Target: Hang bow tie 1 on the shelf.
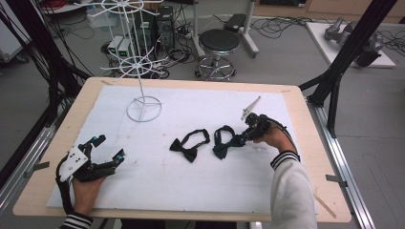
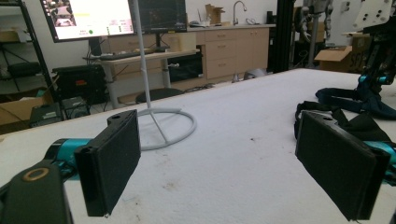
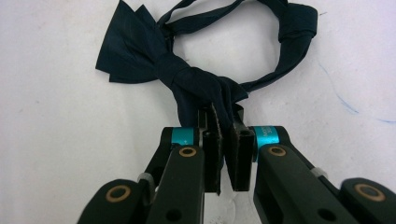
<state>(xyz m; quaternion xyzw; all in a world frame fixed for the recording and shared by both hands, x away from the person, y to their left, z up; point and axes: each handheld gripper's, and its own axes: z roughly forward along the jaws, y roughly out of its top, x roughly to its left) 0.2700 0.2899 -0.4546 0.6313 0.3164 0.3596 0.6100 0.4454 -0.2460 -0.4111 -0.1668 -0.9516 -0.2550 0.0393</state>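
My right gripper (image 3: 223, 135) pinches one wing of the navy bow tie (image 3: 154, 65) – it lies flat on the white mat (image 1: 157, 171), beside the black bow tie (image 1: 188, 145). My left gripper (image 1: 109, 148) rests wide apart, holding nothing.

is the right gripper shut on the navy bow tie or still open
Shut: the right gripper pinches one wing of the navy bow tie between its pads.

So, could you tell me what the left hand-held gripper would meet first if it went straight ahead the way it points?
Probably the white wire stand's ring base; the left hand-held gripper looks along bare white table cover toward it, though depth is unclear.
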